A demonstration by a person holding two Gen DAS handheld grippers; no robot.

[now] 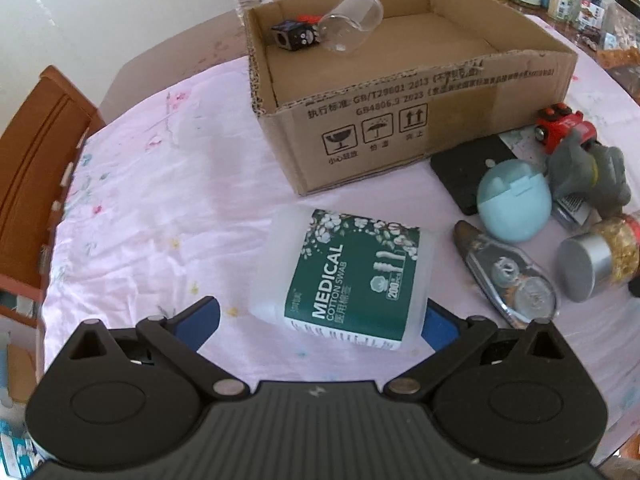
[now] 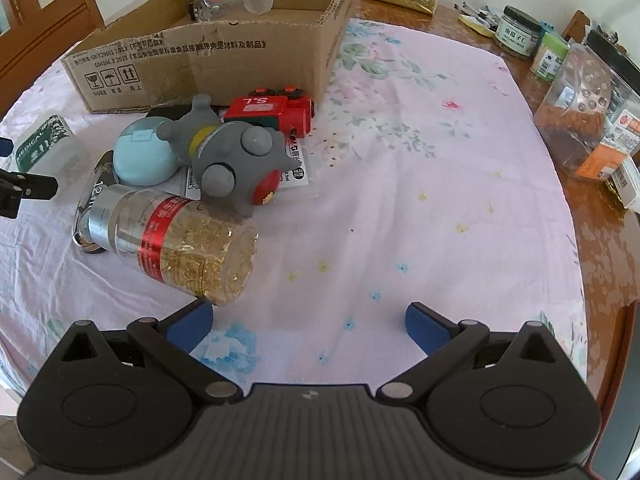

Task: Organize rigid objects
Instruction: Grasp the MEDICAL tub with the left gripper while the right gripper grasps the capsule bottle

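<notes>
A white cotton swab box (image 1: 352,276) with a green label lies on the pink cloth, its near end between the fingers of my open left gripper (image 1: 320,318); it also shows at the left edge of the right wrist view (image 2: 44,146). An open cardboard box (image 1: 400,96) holds a clear glass jar (image 1: 352,20) and a black cube (image 1: 294,34). My right gripper (image 2: 308,326) is open and empty above bare cloth. Just ahead to its left lies a gold-filled jar (image 2: 180,236) with a silver lid.
Beside the box lies a cluster: grey toy (image 2: 236,156), red toy train (image 2: 276,112), light blue case (image 2: 146,156), clear tape dispenser (image 1: 508,276), black pad (image 1: 472,172). Jars and packets (image 2: 576,112) stand at the table's right edge. A wooden chair (image 1: 36,160) stands left.
</notes>
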